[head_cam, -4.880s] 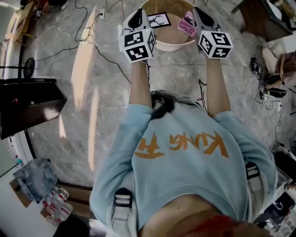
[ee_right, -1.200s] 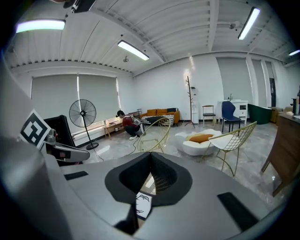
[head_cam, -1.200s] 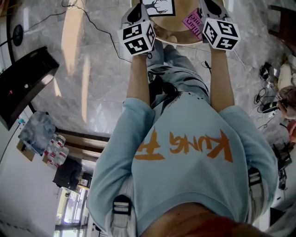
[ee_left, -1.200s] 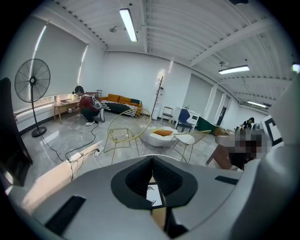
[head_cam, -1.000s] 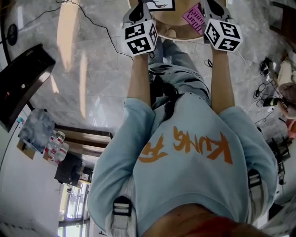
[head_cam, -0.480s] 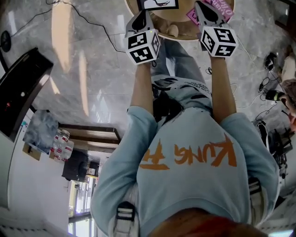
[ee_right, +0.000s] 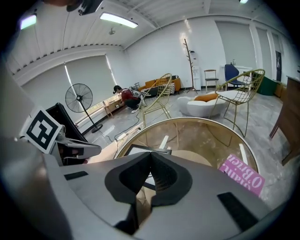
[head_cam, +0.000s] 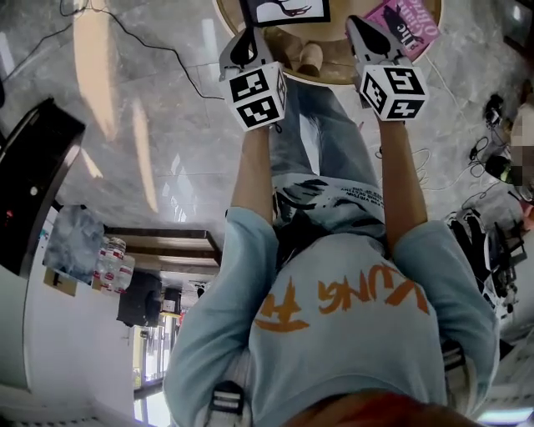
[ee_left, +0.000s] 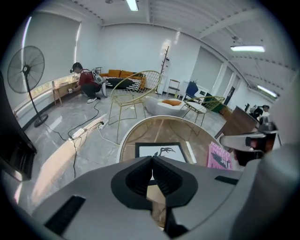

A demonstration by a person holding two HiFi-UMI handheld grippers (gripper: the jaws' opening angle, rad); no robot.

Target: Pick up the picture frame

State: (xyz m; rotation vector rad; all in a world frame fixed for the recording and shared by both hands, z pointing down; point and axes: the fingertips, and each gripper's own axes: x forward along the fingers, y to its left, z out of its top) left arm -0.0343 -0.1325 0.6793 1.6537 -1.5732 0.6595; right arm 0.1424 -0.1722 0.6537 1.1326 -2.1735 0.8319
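Both of my grippers sit lower in the head view than half a second ago, and more of the pink book [head_cam: 409, 23] now shows at the top right. My left gripper [head_cam: 248, 40] has its jaws pressed together with nothing between them, as the left gripper view shows. My right gripper [head_cam: 363, 32] is clenched on nothing too.

The picture frame [head_cam: 284, 10] lies flat on the round table [head_cam: 334, 77] at the top middle, cut off by the upper edge. My left gripper's tip is near the frame's lower left corner. In the left gripper view my own jaws hide the frame's near edge, and in the right gripper view only its left corner [ee_right: 133, 149] peeks out beside the jaws. A tan shape [head_cam: 310, 57] under the glass is hard to make out.
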